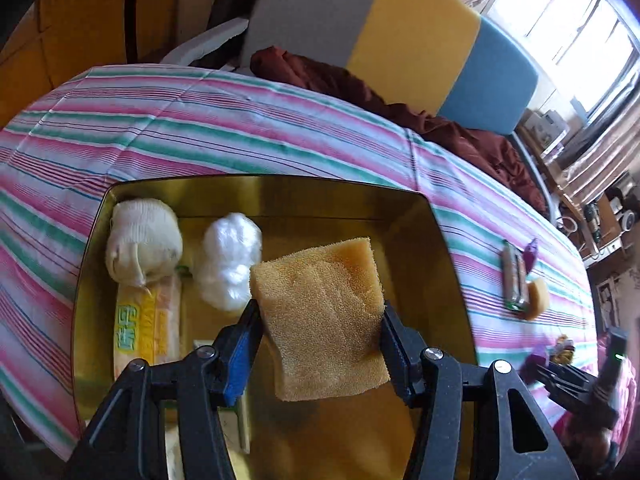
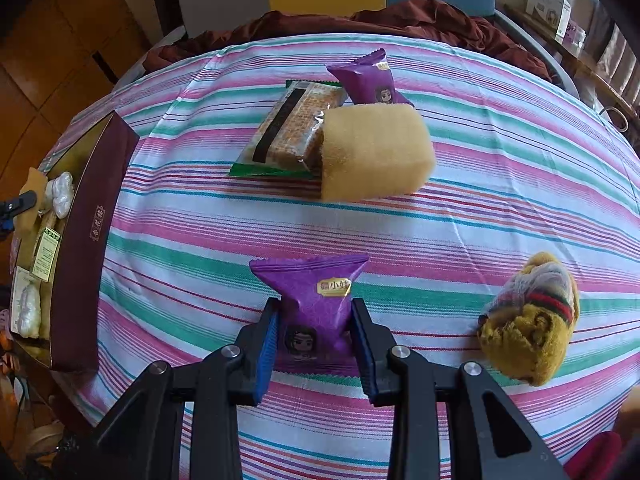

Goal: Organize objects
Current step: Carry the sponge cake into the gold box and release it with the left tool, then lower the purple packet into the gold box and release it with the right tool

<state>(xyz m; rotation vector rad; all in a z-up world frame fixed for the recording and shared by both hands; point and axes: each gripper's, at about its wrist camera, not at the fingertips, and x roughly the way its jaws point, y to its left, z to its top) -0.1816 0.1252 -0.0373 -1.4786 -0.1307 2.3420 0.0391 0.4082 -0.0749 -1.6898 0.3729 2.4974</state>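
My left gripper [image 1: 320, 305] is shut on a flat yellow sponge [image 1: 324, 276], which hangs over a gold-lined box [image 1: 440, 264]. Inside the box lie a rolled white sock [image 1: 142, 240], a white plastic wad [image 1: 230, 264] and a yellow packet [image 1: 146, 324]. My right gripper [image 2: 316, 305] is shut on a purple snack packet [image 2: 316, 284] just above the striped tablecloth [image 2: 500, 200]. Farther back on the cloth are a thick sponge block [image 2: 376, 152], a cracker packet [image 2: 292, 128] and a second purple packet [image 2: 368, 80]. A mustard sock roll [image 2: 532, 320] lies to the right.
The box [image 2: 92, 216] shows its maroon outer wall at the left edge of the table in the right wrist view. A dark red cloth [image 1: 360, 88] is bunched along the far table edge, with grey, yellow and blue foam panels [image 1: 416, 40] behind it.
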